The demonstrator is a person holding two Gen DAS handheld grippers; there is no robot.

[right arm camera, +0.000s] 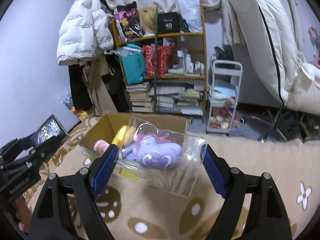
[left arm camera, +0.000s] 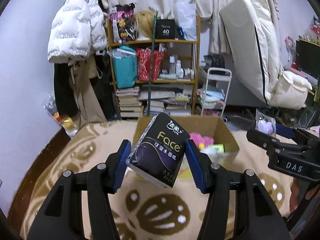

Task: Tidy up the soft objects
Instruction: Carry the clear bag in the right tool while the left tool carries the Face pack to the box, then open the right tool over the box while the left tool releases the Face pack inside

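L gripper [left arm camera: 158,156] clamps black tissue pack [left arm camera: 159,148], R gripper [right arm camera: 158,166] seemingly grips bagged purple plush [right arm camera: 158,156], above cardboard box [right arm camera: 100,132]

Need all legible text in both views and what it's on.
"Face", "TISSUE", "可湿水面纸": black tissue pack in the left gripper.
"40": black box on the wooden shelf.
"DAS": right gripper body.
White puffer jacket print, book spines: unreadable.

We see the open-topped cardboard box [left arm camera: 224,132] half filled with plush toys [left arm camera: 202,140], room left above them. Bare patterned blanket [left arm camera: 160,210] surrounds it; beyond, a crowded bookshelf [left arm camera: 156,64] and white trolley [left arm camera: 218,92] block the far side.
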